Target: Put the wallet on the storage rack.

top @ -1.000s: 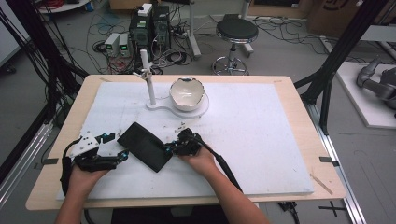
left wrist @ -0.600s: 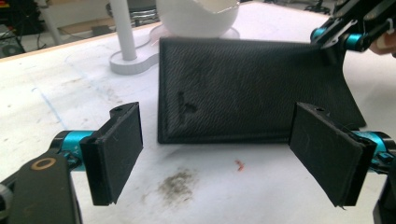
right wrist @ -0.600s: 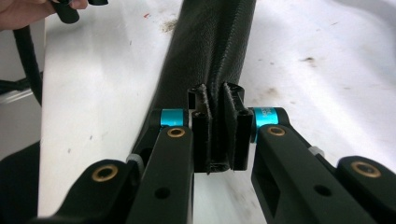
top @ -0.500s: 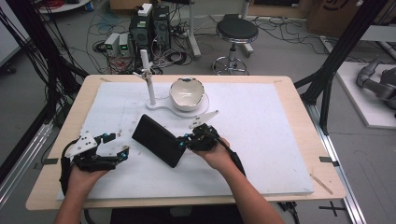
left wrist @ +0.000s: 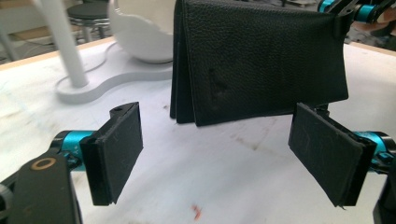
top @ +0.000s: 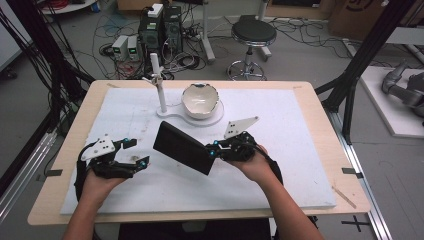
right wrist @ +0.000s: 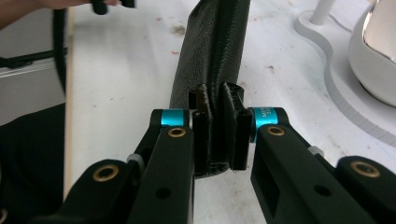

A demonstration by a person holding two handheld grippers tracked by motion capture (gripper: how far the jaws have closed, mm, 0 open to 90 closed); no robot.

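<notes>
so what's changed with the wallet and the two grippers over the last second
The right gripper, shut on the black wallet, has carried it right and toward the bowl stand, away from the left gripper. A second ago the wallet lay right beside the left jaws; now it hangs clear of the mat, held by one edge. The left gripper stayed open in its place, and the white bowl did not move.

The left gripper has its two black jaws wide apart, with nothing between them. Beyond them a black leather wallet hangs above the white table. The right gripper pinches its upper corner.
</notes>
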